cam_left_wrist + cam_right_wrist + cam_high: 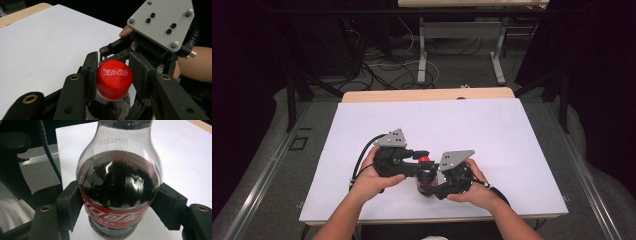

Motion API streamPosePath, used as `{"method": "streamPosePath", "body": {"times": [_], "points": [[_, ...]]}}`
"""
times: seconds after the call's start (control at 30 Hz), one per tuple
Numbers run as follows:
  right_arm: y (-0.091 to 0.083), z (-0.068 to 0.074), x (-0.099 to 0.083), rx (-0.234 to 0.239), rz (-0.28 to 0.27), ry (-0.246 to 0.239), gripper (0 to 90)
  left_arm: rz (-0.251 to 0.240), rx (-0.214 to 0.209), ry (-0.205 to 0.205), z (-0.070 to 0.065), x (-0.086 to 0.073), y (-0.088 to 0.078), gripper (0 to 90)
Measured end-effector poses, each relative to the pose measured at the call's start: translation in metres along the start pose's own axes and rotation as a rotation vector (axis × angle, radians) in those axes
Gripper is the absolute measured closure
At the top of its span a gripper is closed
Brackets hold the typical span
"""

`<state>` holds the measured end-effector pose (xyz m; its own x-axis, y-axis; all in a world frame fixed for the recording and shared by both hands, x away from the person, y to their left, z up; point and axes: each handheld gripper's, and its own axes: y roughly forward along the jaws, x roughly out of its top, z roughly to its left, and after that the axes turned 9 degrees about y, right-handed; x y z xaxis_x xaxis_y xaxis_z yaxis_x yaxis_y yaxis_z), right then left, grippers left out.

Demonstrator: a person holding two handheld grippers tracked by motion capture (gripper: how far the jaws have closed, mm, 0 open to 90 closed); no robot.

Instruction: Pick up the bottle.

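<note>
A cola bottle (427,184) with dark liquid and a red label stands near the front of the white table top (437,120). Its red cap (114,78) sits between the two black pads of my left gripper (115,73), which is shut on it from the left side (421,158). My right gripper (120,206) is shut on the bottle (120,182) at the red label, one pad (71,202) pressing on each side. In the high view the right gripper (432,184) comes in from the right. Its grey plate (160,22) shows just behind the cap.
The white sheet ends at a wooden strip (427,94) at the far edge. Beyond it are loose cables (382,65) and metal desk legs (422,50) on the floor. The table's left edge and a black cable (48,152) show beside the bottle.
</note>
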<state>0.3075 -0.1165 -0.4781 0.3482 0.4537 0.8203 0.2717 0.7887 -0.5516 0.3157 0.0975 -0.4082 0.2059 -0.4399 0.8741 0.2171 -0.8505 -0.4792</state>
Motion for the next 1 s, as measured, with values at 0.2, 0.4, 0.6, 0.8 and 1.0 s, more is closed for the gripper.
{"method": "streamPosePath", "body": {"times": [0.2, 0.4, 0.6, 0.8, 1.0], "points": [[-0.001, 0.001, 0.000, -0.011, -0.008, 0.001, 30.5, -0.017, 0.012, -0.024, 0.000, 0.000, -0.001, 60.8], [-0.002, 0.000, 0.002, -0.042, -0.015, 0.024, 30.7, -0.009, 0.142, -0.076, -0.011, 0.005, 0.002, 60.9], [-0.002, -0.001, 0.003, -0.092, -0.029, 0.065, 30.7, 0.002, 0.277, -0.137, -0.020, 0.010, 0.008, 60.8], [-0.002, -0.003, 0.002, -0.091, -0.022, 0.076, 30.5, -0.002, 0.252, -0.118, -0.017, 0.011, 0.007, 51.2], [-0.004, -0.002, 0.003, -0.065, -0.020, 0.059, 30.5, -0.001, 0.140, -0.074, -0.008, 0.013, -0.004, 46.3]]}}
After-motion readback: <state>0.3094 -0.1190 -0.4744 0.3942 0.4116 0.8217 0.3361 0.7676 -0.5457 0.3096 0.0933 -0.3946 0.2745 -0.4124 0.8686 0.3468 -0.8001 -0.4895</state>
